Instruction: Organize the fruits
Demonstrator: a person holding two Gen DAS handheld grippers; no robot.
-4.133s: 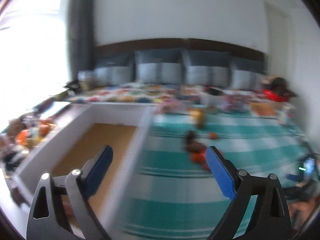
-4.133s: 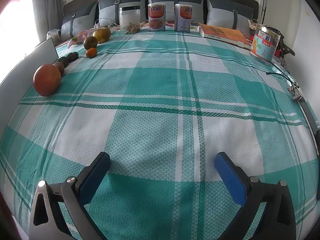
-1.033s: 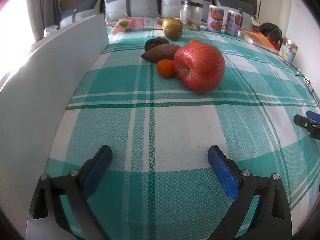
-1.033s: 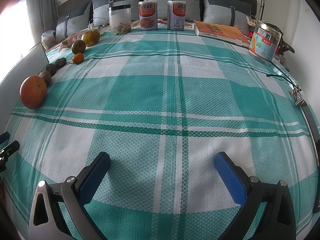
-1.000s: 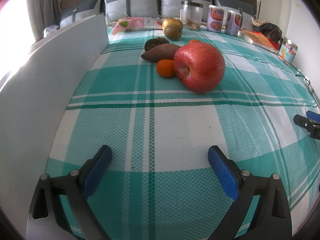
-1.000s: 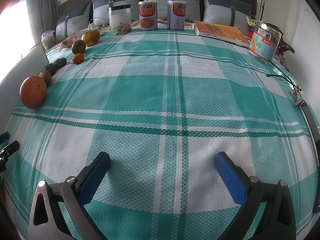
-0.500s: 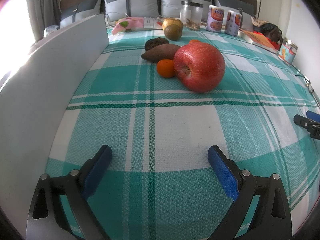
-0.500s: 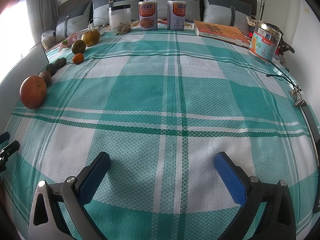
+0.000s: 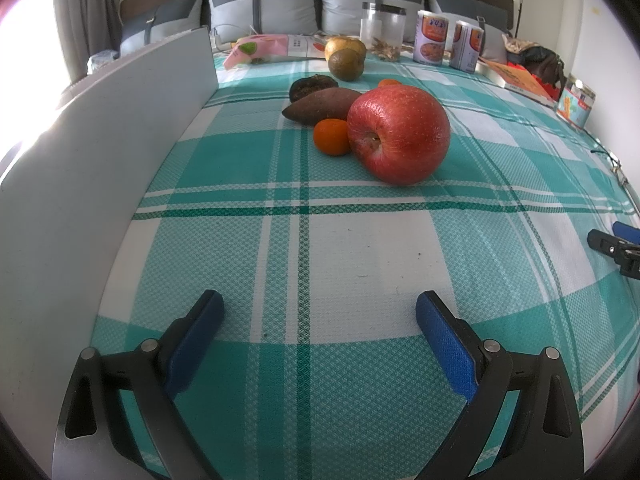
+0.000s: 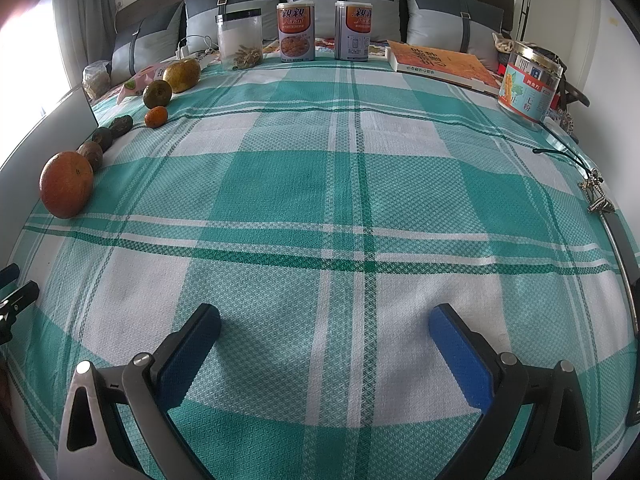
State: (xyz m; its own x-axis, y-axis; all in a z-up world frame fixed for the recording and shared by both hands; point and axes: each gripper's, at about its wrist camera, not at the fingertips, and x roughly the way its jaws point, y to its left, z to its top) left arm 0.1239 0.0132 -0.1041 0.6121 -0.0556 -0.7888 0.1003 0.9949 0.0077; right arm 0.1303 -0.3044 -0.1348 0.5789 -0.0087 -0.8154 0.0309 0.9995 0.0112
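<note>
Left gripper (image 9: 318, 312): jaws spread wide, nothing between the blue pads, held low over the plaid bedspread (image 9: 360, 264). Right gripper (image 10: 324, 322): jaws equally wide apart, empty, over bare cloth.

Left wrist view: red apple (image 9: 398, 134) lies on the bed at 12 o'clock from the jaws, well apart from them, stem end turned toward the camera. A small orange citrus (image 9: 331, 137) touches the apple's 9 o'clock side. Behind both, at 11 o'clock, a sweet potato (image 9: 322, 106) lies lengthwise, with a dark wrinkled fruit (image 9: 313, 86) just beyond it. Further back, a green-brown round fruit (image 9: 346, 64) sits in front of a yellowish one (image 9: 346, 46). A white board (image 9: 100, 160) stands upright along the 9 o'clock edge of the bed. The right gripper's tip is visible at 3 o'clock.

Right wrist view: the fruits run in a line from 9 to 11 o'clock along the bed's edge, the apple nearest. At 12 o'clock stand a clear jar (image 10: 240, 40) and two printed cans (image 10: 296, 32); a book (image 10: 440, 62) and a labelled tin (image 10: 528, 82) sit toward 1–2 o'clock. Grey cushions (image 10: 340, 0) line the headboard.
</note>
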